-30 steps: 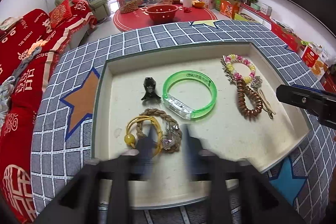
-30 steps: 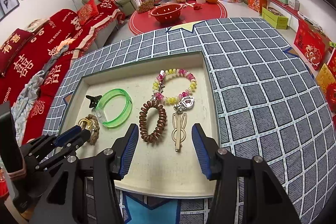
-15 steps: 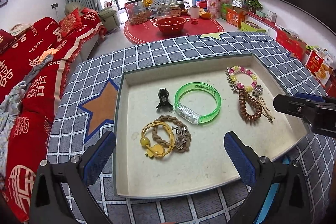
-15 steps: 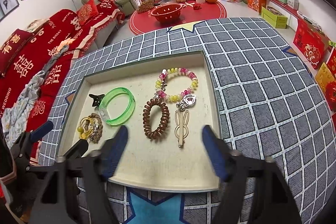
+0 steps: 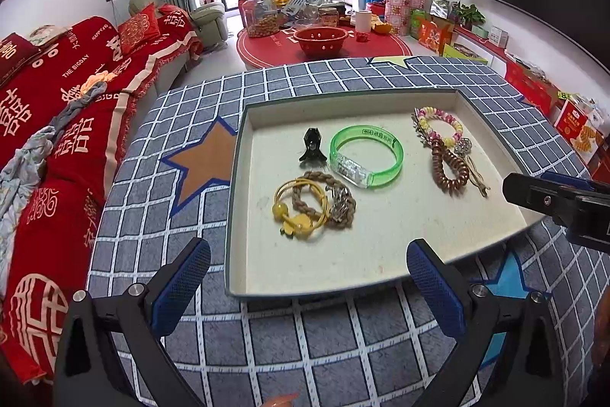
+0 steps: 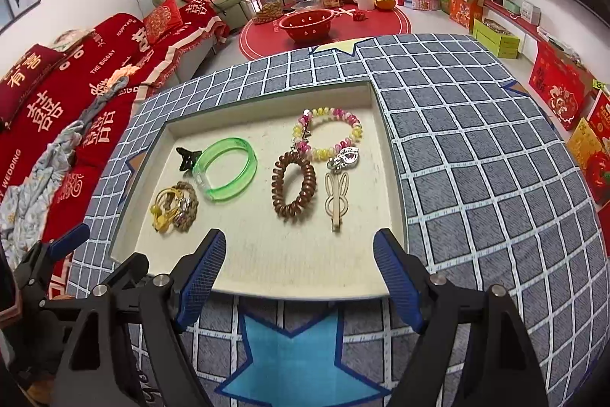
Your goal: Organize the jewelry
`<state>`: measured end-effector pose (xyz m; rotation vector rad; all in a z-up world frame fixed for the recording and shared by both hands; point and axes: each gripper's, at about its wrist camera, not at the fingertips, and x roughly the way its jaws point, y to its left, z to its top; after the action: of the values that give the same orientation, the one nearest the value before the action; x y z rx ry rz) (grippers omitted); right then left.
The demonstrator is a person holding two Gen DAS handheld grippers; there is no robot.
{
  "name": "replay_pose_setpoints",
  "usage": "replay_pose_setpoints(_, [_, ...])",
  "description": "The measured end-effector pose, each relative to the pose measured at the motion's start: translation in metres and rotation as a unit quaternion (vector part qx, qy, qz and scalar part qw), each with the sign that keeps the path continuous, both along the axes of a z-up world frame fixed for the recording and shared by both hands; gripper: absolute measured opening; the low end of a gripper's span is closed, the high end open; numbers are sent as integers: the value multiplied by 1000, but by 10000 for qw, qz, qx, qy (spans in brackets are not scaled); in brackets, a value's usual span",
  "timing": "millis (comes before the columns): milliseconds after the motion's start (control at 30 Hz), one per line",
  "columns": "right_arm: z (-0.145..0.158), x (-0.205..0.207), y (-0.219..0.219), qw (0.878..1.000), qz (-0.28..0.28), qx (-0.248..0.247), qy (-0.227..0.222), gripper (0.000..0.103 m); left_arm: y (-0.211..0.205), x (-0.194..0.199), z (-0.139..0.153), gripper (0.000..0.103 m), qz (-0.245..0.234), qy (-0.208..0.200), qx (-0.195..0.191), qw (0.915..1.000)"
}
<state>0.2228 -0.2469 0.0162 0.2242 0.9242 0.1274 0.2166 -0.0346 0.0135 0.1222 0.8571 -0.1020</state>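
While the table [image 5: 343, 349] under its grey checked cloth with star patches fills most of both views, a shallow cream tray [image 5: 244, 147] with a dark green rim sits on it and carries all the jewelry. Both tools hang over the near edge of that tray. The left tool [image 5: 309, 285] has its blue-padded fingers spread as wide as they go, nothing between them, its jaws having just finished opening. The right tool [image 6: 299, 277] is likewise spread with nothing between its pads, and its jaws have just been opening a little further; from the left wrist view part of it shows at the tray's right side.

Inside the tray, the green translucent bangle [image 5: 366, 155] lies flat near the middle. To its left rests a small black claw clip [image 5: 312, 149], close to the bangle. Nearer the left tool, a braided brown band [image 5: 328, 197] and a yellow hair tie with beads [image 5: 297, 208] lie overlapping in one heap. On the right half, a pink and yellow beaded bracelet [image 6: 328, 134] sits toward the far wall, with a brown spiral hair tie [image 6: 293, 185] just below it and a rabbit-shaped gold clip [image 6: 336, 203] beside that, a small silver charm [image 6: 345, 157] at its top.
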Motion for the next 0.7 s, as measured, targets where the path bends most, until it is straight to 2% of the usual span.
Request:
replay_pose_setpoints(167, [3, -11, 2, 9999, -51, 24, -117, 83, 4, -15, 1, 103, 69, -95, 43, 9999])
replay_pose_setpoints(367, [7, -24, 12, 9992, -7, -347, -199, 84, 13, -30, 0, 103, 233, -148, -17, 9996])
replay_pose_setpoints(700, [7, -56, 19, 9978, -54, -531, -403, 84, 21, -58, 2, 103, 434, -302, -129, 9985])
